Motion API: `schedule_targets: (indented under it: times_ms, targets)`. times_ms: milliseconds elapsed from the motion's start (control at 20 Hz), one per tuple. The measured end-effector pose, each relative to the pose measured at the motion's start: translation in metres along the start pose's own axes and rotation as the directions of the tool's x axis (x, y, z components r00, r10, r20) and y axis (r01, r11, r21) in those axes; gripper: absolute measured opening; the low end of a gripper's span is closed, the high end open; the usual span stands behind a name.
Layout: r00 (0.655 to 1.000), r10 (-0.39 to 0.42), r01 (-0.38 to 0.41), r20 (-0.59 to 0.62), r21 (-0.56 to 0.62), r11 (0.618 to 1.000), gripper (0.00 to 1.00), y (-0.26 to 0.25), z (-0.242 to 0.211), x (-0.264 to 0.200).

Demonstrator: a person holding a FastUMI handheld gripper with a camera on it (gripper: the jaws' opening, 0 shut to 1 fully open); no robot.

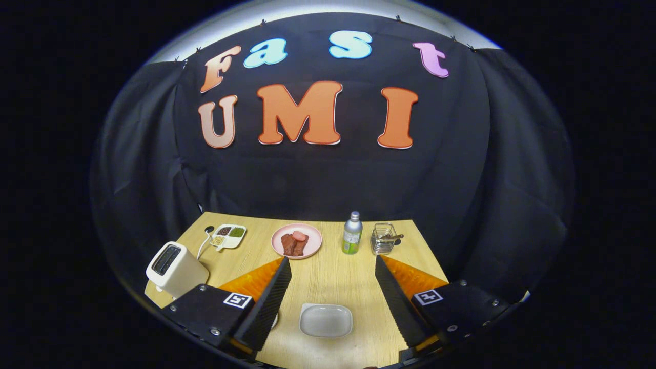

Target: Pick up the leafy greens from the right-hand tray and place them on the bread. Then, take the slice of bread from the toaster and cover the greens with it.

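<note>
My gripper (332,260) is held above the near side of a wooden table (328,282), open, with a wide gap and nothing between its fingers. Below the gap lies a small empty white dish (326,320). A cream toaster (174,269) stands beside the left finger, its two top slots looking dark from here. Beyond the fingertips sits a pink plate (315,237) holding brown and reddish pieces of meat.
At the back left a white divided tray (242,239) holds dark, green and yellow fillings, with a white cord beside it. A silver bottle (352,233) with a green label and a wire basket (384,238) stand at the back right. Black cloth walls surround the table.
</note>
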State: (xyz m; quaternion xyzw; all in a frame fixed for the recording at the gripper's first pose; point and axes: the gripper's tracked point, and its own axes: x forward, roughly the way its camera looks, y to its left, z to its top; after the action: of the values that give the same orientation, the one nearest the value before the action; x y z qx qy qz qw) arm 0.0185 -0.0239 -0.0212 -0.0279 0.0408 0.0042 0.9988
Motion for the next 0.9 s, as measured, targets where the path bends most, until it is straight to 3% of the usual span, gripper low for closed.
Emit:
schedule_targets:
  times_ms: [350,900]
  targets:
    - [0.994,-0.055,0.056,0.097,-0.012,0.998,0.99,-0.037,0.014,-0.02]
    - [0.991,-0.058,0.051,0.118,0.062,0.997,0.99,-0.065,0.006,-0.026]
